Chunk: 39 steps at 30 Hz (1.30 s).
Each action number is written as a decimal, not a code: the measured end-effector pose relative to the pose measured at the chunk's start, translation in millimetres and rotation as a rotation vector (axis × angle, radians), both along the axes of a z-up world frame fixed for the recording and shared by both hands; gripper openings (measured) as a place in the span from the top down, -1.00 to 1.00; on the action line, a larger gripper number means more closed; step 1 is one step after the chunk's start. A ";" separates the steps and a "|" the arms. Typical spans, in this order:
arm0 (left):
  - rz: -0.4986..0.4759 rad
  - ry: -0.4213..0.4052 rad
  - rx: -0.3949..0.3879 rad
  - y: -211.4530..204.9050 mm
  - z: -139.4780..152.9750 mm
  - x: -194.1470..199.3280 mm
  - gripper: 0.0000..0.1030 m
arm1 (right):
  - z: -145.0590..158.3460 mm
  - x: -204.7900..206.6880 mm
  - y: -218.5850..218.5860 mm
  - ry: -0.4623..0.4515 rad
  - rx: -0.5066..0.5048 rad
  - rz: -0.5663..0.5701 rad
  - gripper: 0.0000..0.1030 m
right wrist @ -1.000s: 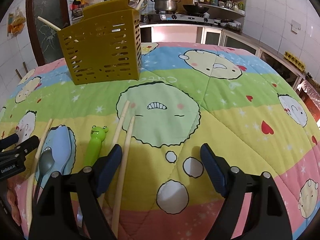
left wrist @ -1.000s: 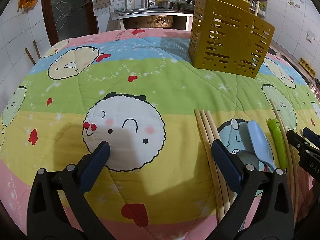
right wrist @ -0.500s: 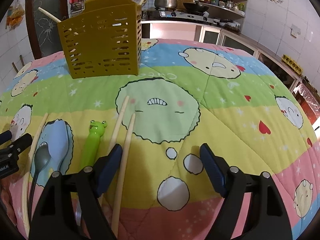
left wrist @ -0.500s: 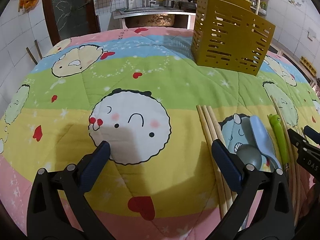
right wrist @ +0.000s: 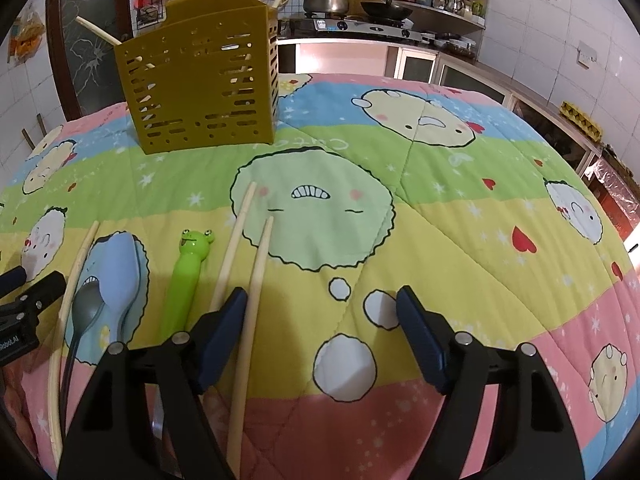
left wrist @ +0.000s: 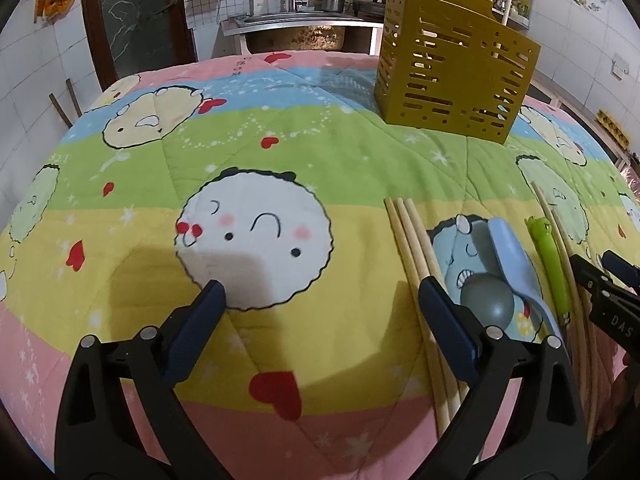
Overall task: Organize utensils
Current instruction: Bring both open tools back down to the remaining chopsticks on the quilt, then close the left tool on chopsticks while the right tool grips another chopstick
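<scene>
A yellow slotted utensil holder (left wrist: 454,80) stands upright at the back of the quilt, with chopsticks in it; it also shows in the right wrist view (right wrist: 200,92). Lying on the quilt are wooden chopsticks (left wrist: 416,248) (right wrist: 256,264), a light blue spoon (left wrist: 516,264) (right wrist: 118,272), a grey spoon (left wrist: 488,304) (right wrist: 86,312) and a green frog-headed utensil (left wrist: 550,264) (right wrist: 186,276). My left gripper (left wrist: 320,300) is open and empty, its right finger over the chopsticks. My right gripper (right wrist: 320,312) is open and empty, its left finger beside two chopsticks.
The table is covered by a cartoon-print quilt (left wrist: 248,160) (right wrist: 440,208). Behind it are a sink counter (left wrist: 296,24), a stove with pots (right wrist: 352,20) and a dark door (left wrist: 132,20). Each gripper shows at the edge of the other's view.
Both grippers have drawn back and risen slightly, so the holder and utensils sit a little farther off. Both stay open. Nothing on the quilt moved.
</scene>
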<state>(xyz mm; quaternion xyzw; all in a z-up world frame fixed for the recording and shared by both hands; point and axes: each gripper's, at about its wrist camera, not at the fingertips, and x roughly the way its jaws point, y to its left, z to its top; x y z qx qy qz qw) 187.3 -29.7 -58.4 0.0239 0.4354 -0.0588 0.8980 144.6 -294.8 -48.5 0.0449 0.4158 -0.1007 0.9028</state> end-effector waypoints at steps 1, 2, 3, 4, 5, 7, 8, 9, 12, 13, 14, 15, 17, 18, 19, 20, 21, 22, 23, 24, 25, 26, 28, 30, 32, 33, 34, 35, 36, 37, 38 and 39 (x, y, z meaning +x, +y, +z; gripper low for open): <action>0.004 0.011 0.016 0.6 -2.0 0.0 -0.68 | -0.1 0.0 -0.5 0.001 0.003 0.000 -0.46; 0.001 0.021 0.026 0.4 -5.0 0.1 -0.68 | 0.0 -0.9 -0.6 0.000 0.005 0.000 -0.45; 0.001 0.014 0.025 0.4 -4.7 -0.6 -0.68 | 0.0 -1.4 -0.8 0.000 0.006 -0.001 -0.45; 0.001 0.015 0.028 -0.9 -4.2 -0.3 -0.68 | -0.1 -2.1 -0.4 -0.002 0.005 0.000 -0.45; -0.001 0.016 0.025 -1.7 -3.5 0.2 -0.67 | -0.1 -2.0 -0.4 -0.002 0.004 0.000 -0.45; -0.002 0.015 0.006 -2.0 -1.6 0.2 -0.66 | -0.4 -1.8 -0.4 -0.002 0.008 0.001 -0.45; 0.003 0.011 -0.004 -0.6 0.0 -0.6 -0.65 | -0.6 -2.3 -1.2 -0.004 0.016 0.001 -0.45; 0.009 0.005 -0.021 1.8 1.9 -1.4 -0.65 | -0.8 -2.6 -2.0 -0.005 0.023 0.000 -0.45; 0.008 0.006 -0.093 5.2 7.5 -2.2 -0.64 | -1.3 -2.6 -3.6 -0.008 0.035 -0.002 -0.45; 0.005 0.008 -0.094 3.1 8.0 -1.7 -0.65 | -1.5 -2.5 -3.3 -0.008 0.036 -0.002 -0.45; 0.003 0.008 -0.082 0.0 7.5 -1.6 -0.65 | -1.4 -2.4 -3.3 -0.008 0.035 -0.001 -0.45; 0.000 0.008 -0.066 -2.5 6.1 -1.3 -0.64 | -1.2 -2.7 -3.2 -0.009 0.035 -0.001 -0.45; -0.004 0.011 -0.047 -6.2 2.1 -0.7 -0.65 | -1.0 -2.6 -4.6 -0.010 0.038 -0.001 -0.45; -0.005 0.009 -0.046 -6.7 1.9 -0.8 -0.65 | -1.2 -2.8 -5.1 -0.011 0.042 -0.001 -0.45; -0.005 0.008 -0.042 -6.9 2.1 -0.9 -0.65 | -1.1 -2.8 -5.6 -0.011 0.044 -0.002 -0.45; -0.007 0.008 -0.036 -7.7 2.2 -0.8 -0.65 | -1.2 -2.7 -5.7 -0.011 0.045 -0.002 -0.45; -0.007 0.008 -0.030 -8.0 2.2 -0.8 -0.65 | -1.1 -2.5 -5.8 -0.011 0.045 -0.002 -0.45; -0.005 0.008 -0.019 -8.0 2.0 -1.0 -0.66 | -1.0 -2.6 -5.7 -0.011 0.043 -0.002 -0.45; -0.003 0.006 -0.015 -7.5 2.1 -1.2 -0.66 | -1.0 -2.7 -5.9 -0.012 0.042 -0.002 -0.45; -0.003 0.005 -0.009 -7.1 2.2 -1.9 -0.66 | -0.9 -2.9 -6.3 -0.012 0.042 -0.002 -0.45; -0.006 0.006 -0.007 -6.7 2.3 -2.5 -0.66 | -0.9 -2.9 -6.3 -0.013 0.044 -0.002 -0.45; -0.009 0.007 -0.008 -6.0 2.6 -3.0 -0.66 | -0.8 -2.9 -6.7 -0.013 0.045 -0.002 -0.45; -0.013 0.013 -0.012 -6.7 2.7 -3.6 -0.66 | -0.9 -2.5 -7.2 -0.013 0.048 -0.002 -0.45; -0.016 0.015 -0.010 -9.6 2.5 -3.1 -0.66 | -1.0 -2.2 -7.3 -0.013 0.049 -0.001 -0.45; -0.016 0.021 0.011 -14.6 1.4 -1.4 -0.66 | -1.2 -2.2 -7.4 -0.013 0.052 0.000 -0.45; -0.022 0.035 0.017 -17.1 -0.8 -0.1 -0.63 | -1.4 -2.2 -8.1 -0.013 0.056 0.000 -0.45; -0.020 0.037 0.035 -19.2 -2.9 -0.1 -0.62 | -1.4 -2.3 -8.9 -0.014 0.060 -0.001 -0.45; -0.020 0.030 0.041 -19.9 -2.8 -1.3 -0.62 | -1.4 -2.5 -9.8 -0.016 0.065 -0.003 -0.45; -0.019 0.029 0.044 -20.1 -2.7 -1.5 -0.62 | -1.4 -2.8 -9.9 -0.018 0.068 -0.004 -0.45; -0.016 0.034 0.042 -20.0 -2.5 -0.4 -0.62 | -1.6 -2.7 -10.6 -0.017 0.071 -0.004 -0.45; -0.012 0.040 0.039 -19.8 -2.5 1.0 -0.62 | -1.8 -2.4 -10.0 -0.016 0.070 -0.004 -0.45; -0.009 0.045 0.036 -19.7 -2.3 2.8 -0.62 | -1.8 -1.9 -9.4 -0.015 0.068 -0.004 -0.45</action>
